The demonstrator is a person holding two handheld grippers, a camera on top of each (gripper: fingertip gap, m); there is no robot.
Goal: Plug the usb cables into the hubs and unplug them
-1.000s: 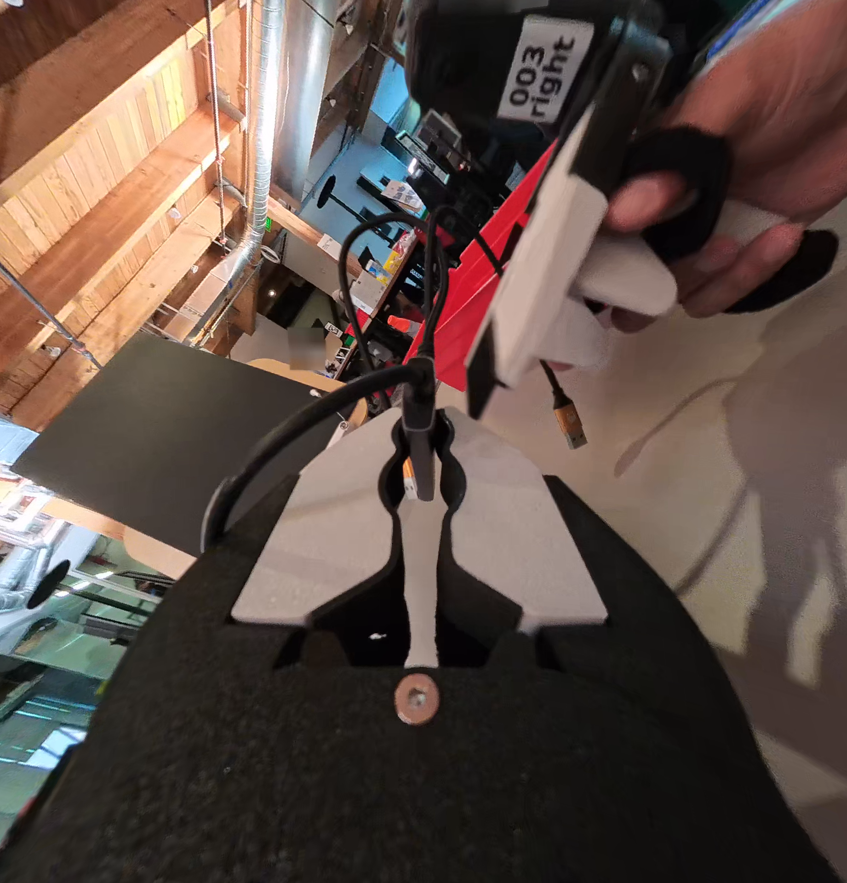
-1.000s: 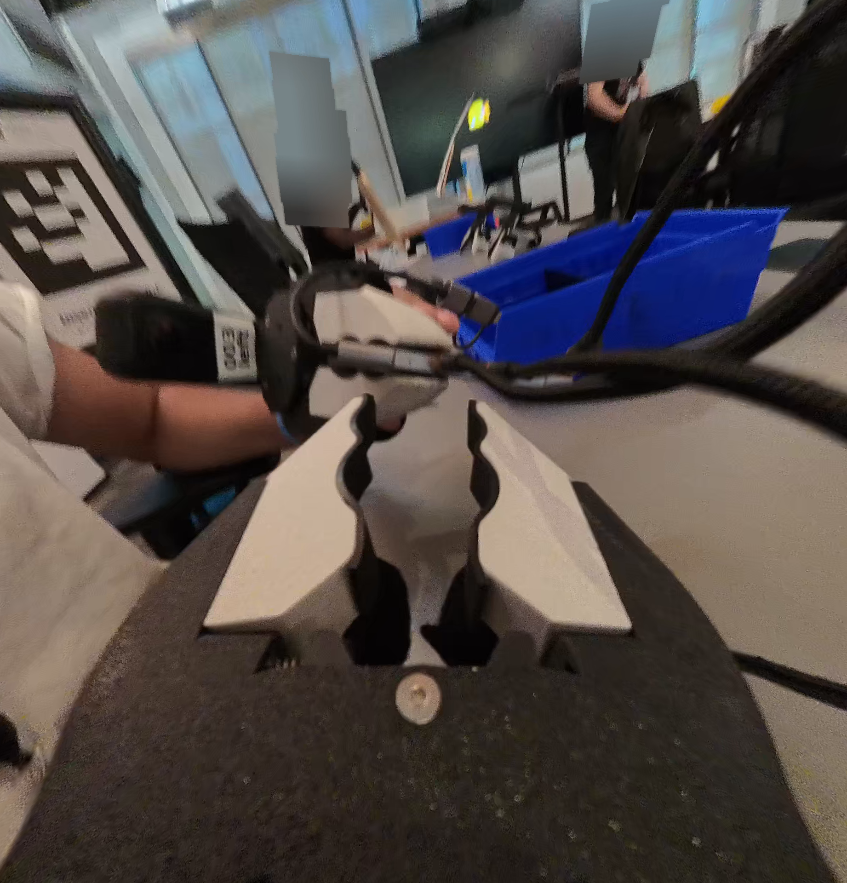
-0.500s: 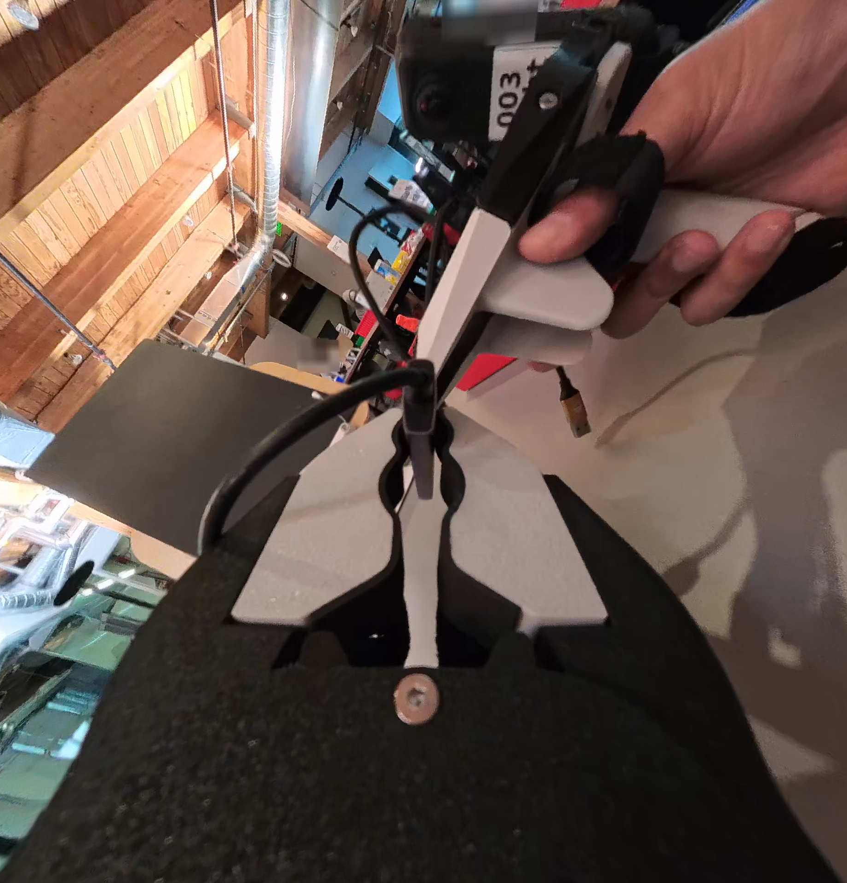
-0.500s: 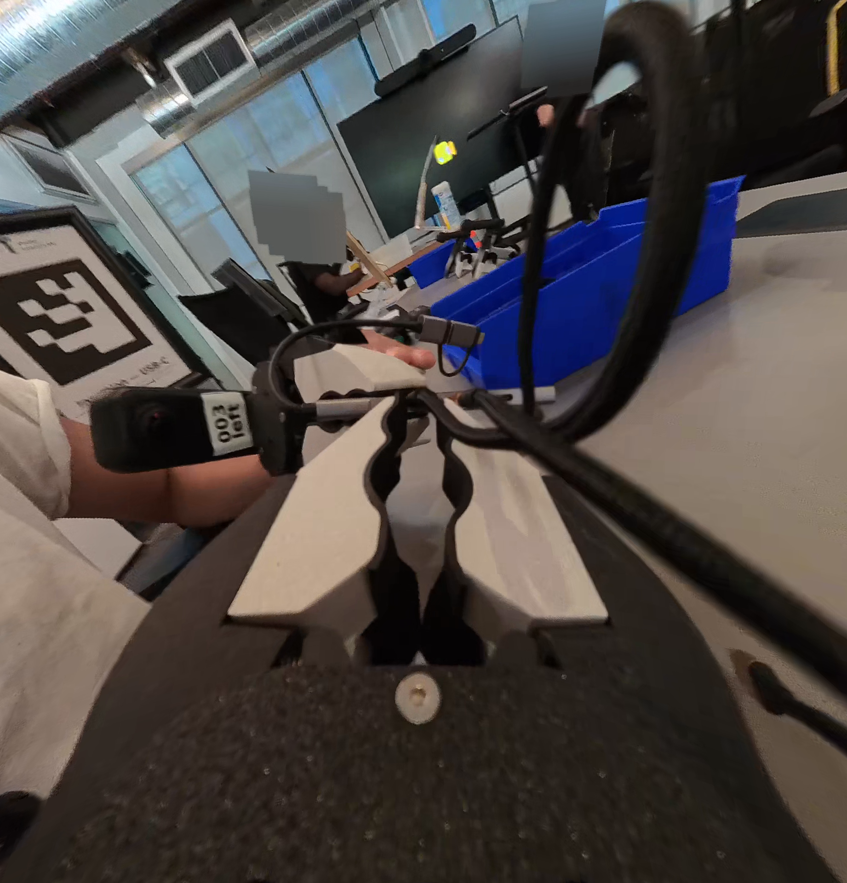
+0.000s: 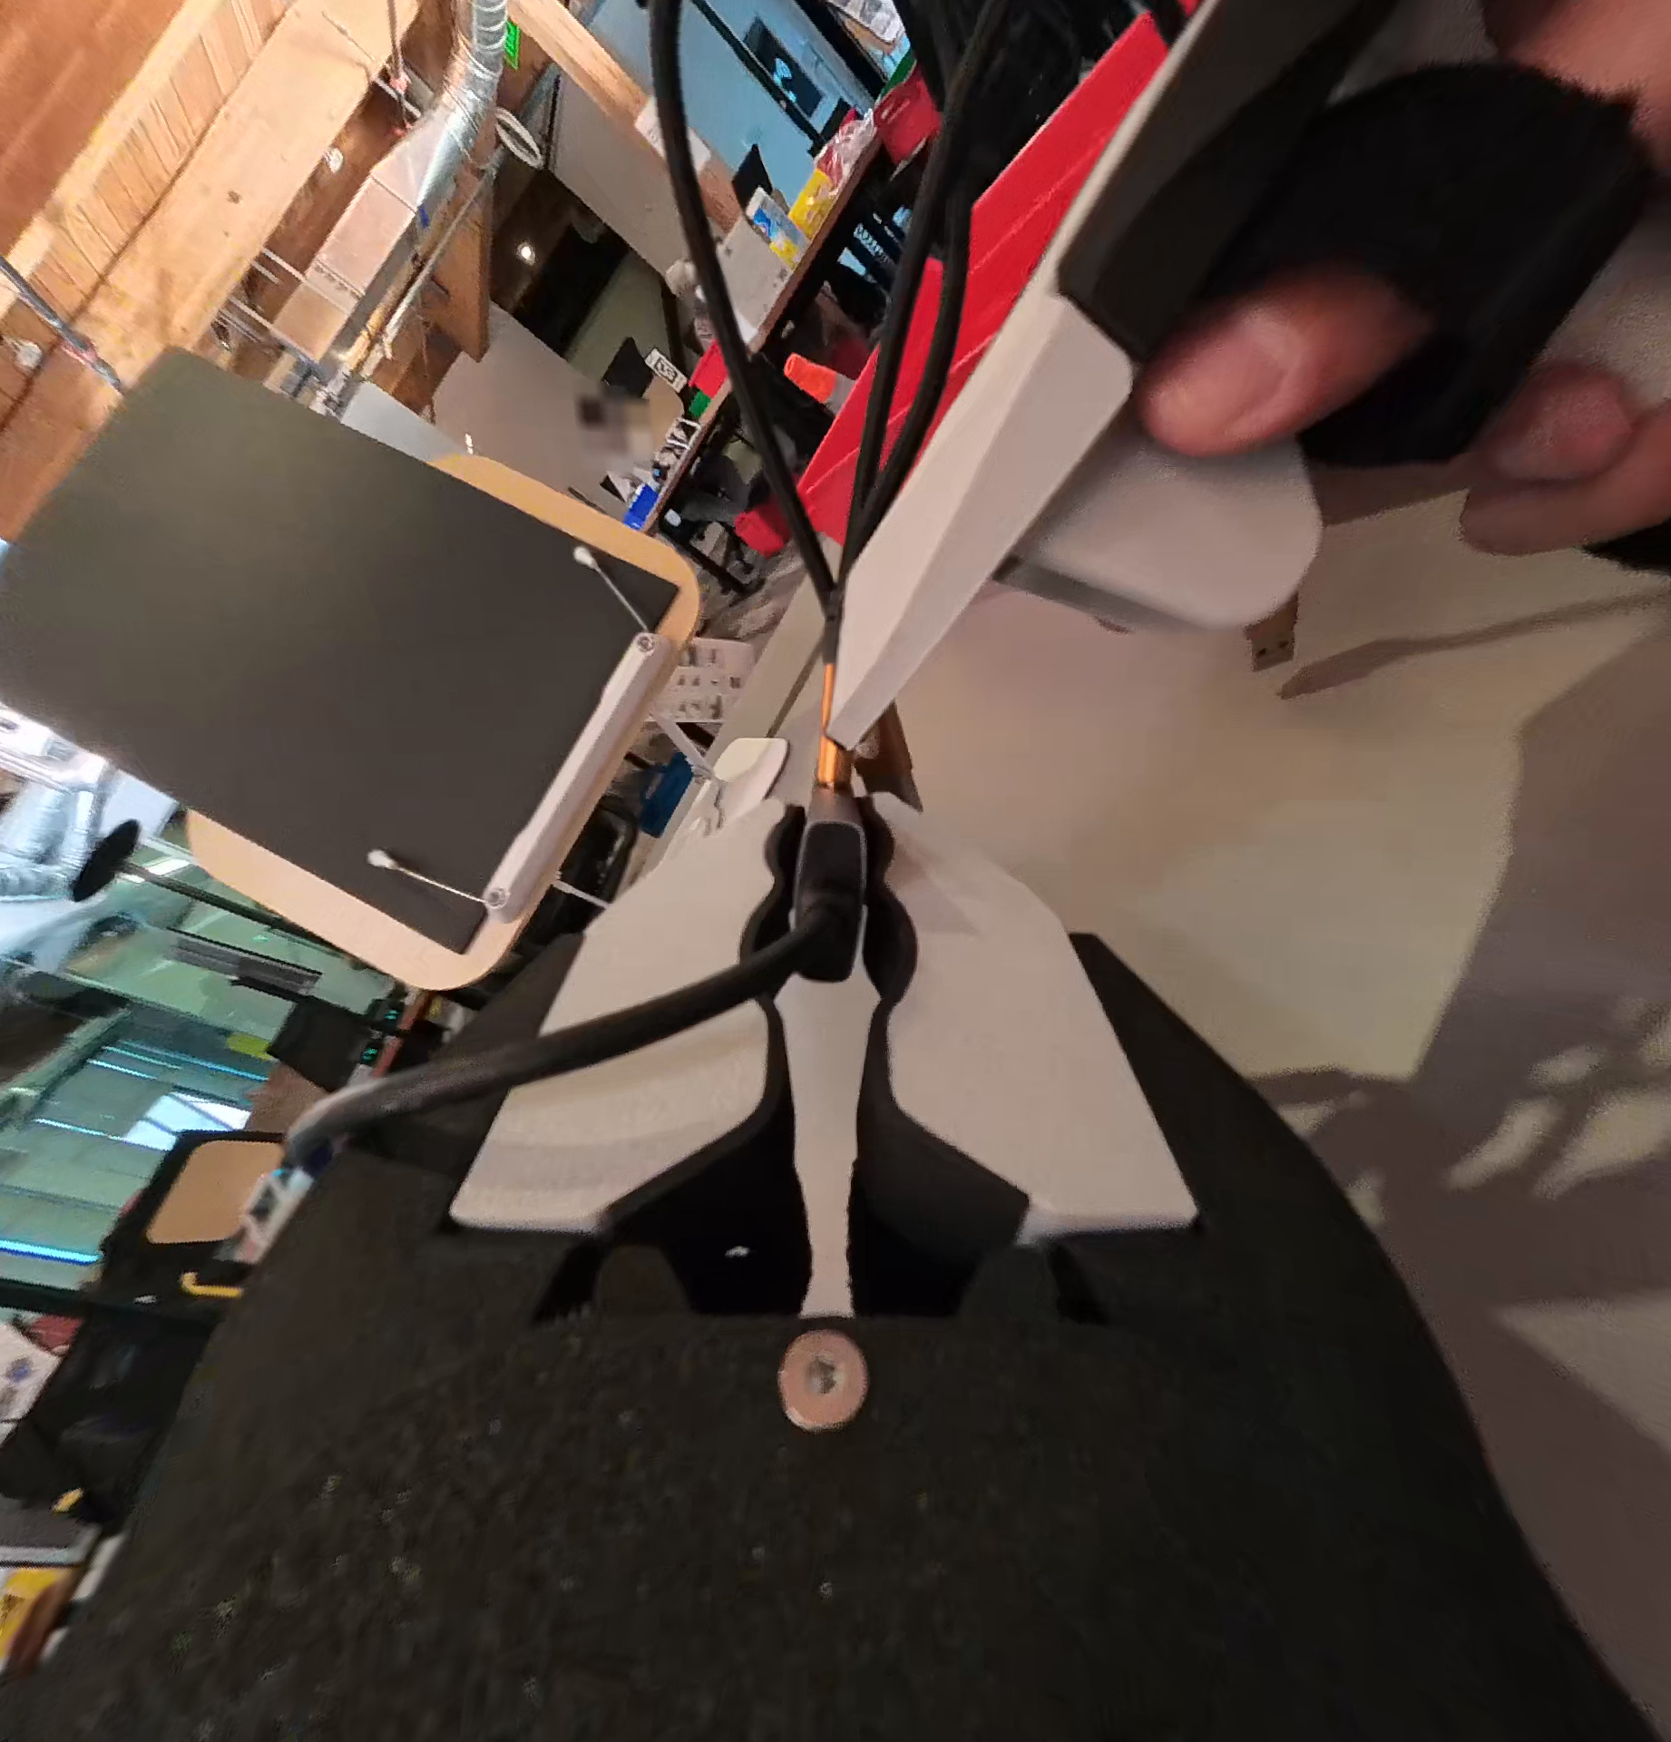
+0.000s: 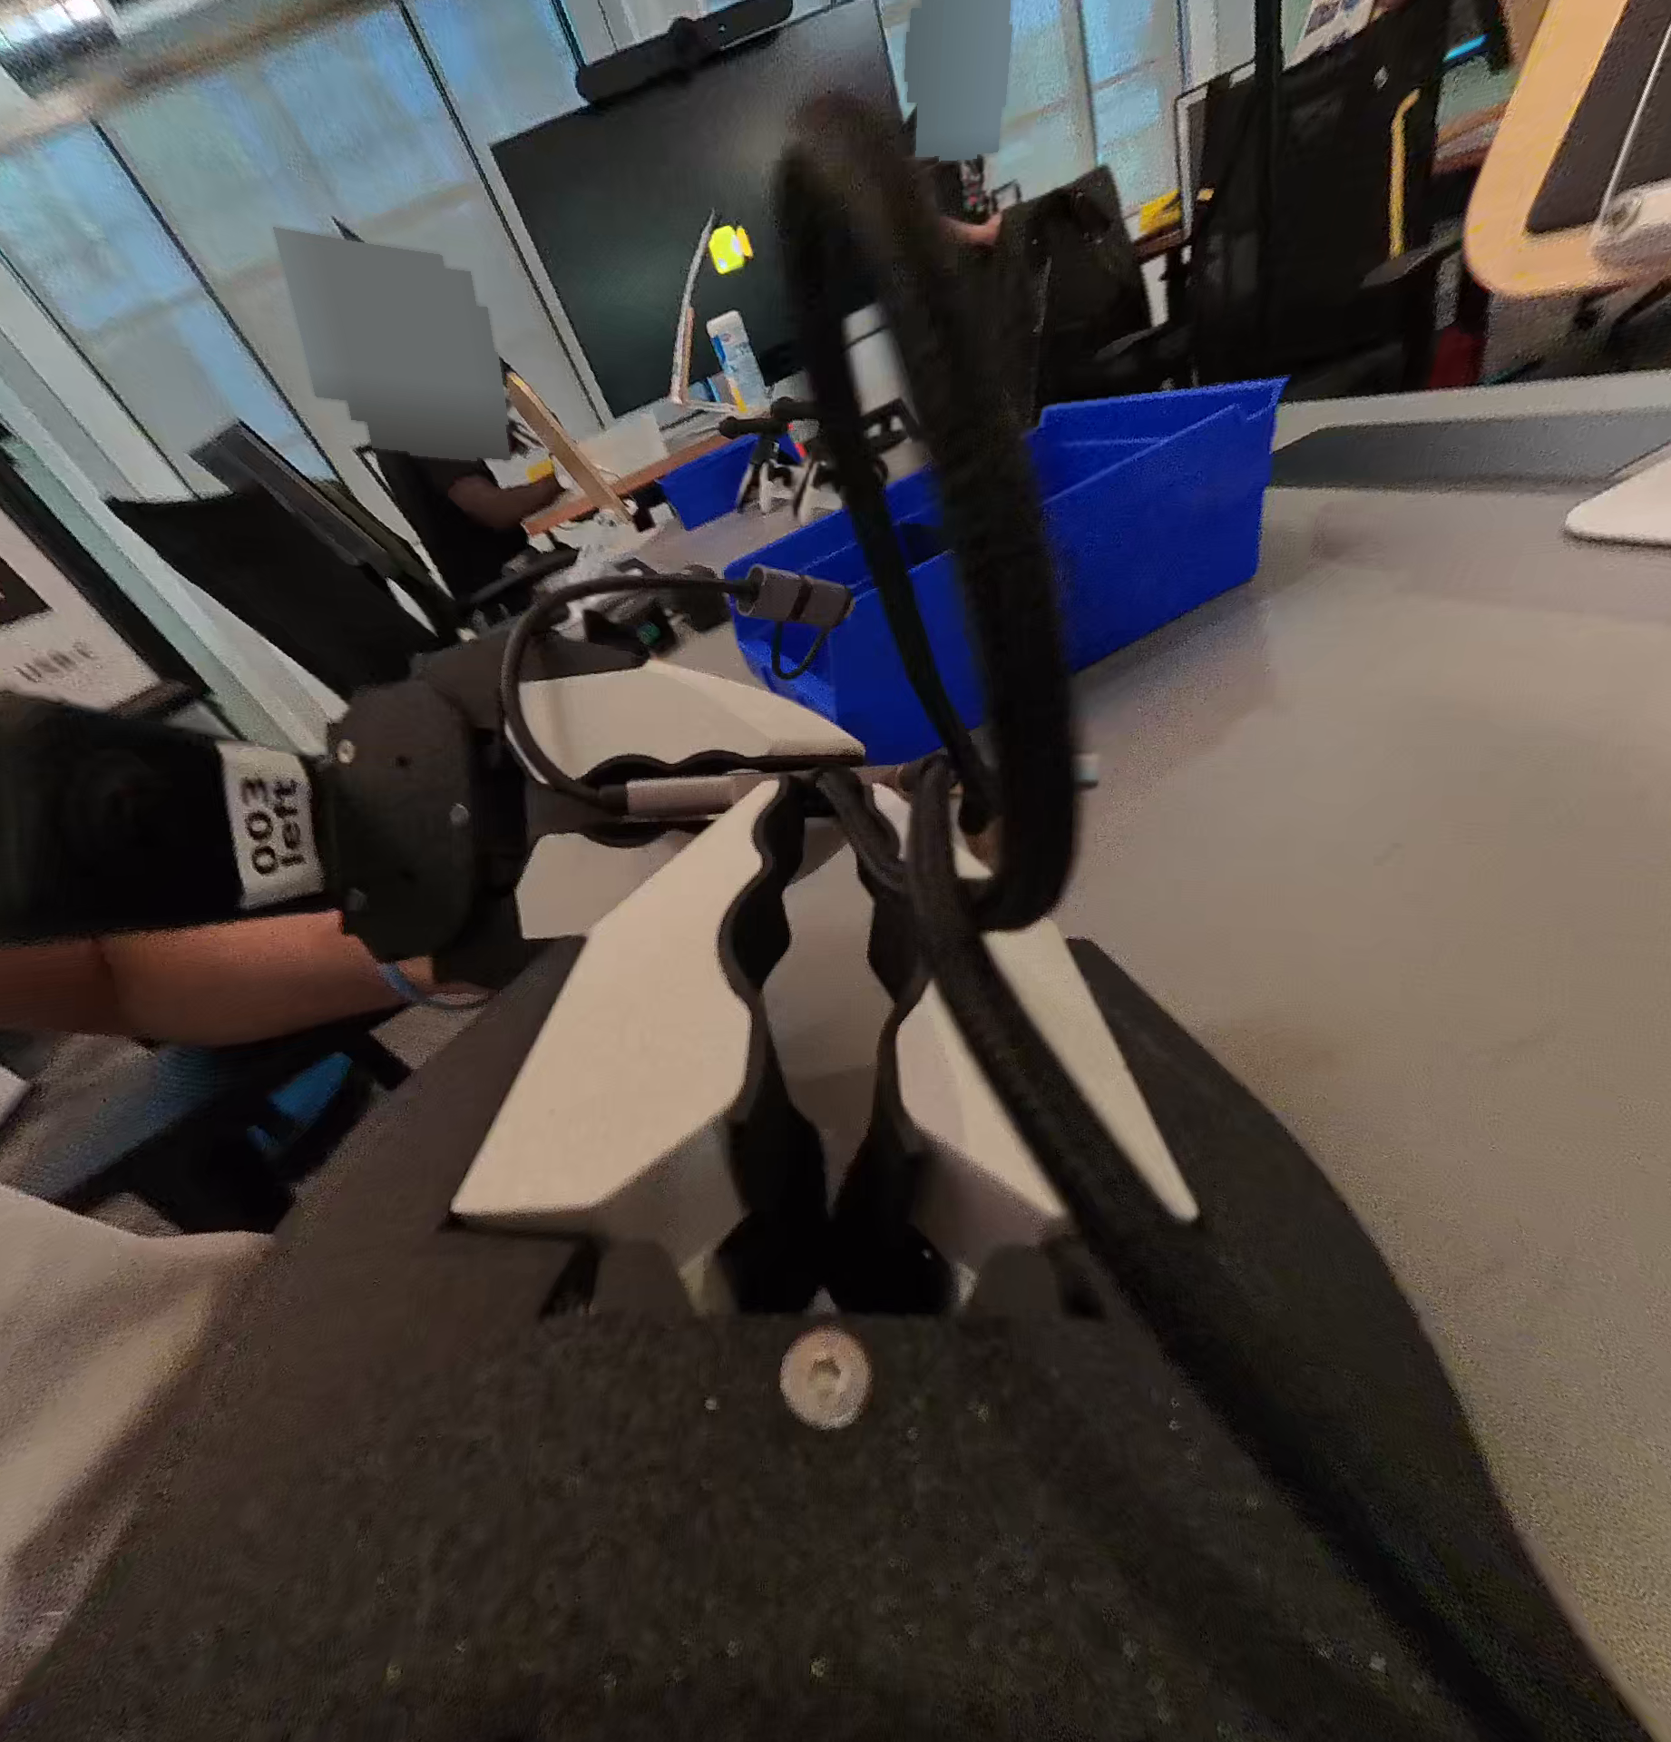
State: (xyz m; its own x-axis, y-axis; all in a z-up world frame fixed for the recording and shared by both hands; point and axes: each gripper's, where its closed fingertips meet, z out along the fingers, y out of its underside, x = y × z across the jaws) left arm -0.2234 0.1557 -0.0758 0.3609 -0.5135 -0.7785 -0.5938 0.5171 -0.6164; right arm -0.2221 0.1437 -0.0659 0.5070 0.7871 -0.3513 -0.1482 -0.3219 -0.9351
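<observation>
Currently the dark USB hub (image 5: 830, 891) is held edge-on between the jaws of the left gripper (image 5: 827, 848), which are closed narrowly on it near their tips, while its thick black lead (image 5: 568, 1046) trails out across the left jaw. Just ahead of those jaws, a USB cable's plug with an orange collar (image 5: 828, 745) is met end to end with the hub; whether it is fully seated cannot be told. That plug is pinched at the tips of the right gripper (image 6: 836, 801), whose jaws are narrowed on it, and a braided black cable (image 6: 992, 754) loops up over the right jaw. Beyond both pairs of jaws a blue bin (image 6: 1124, 537) is seen on the grey counter (image 6: 1378, 754).
</observation>
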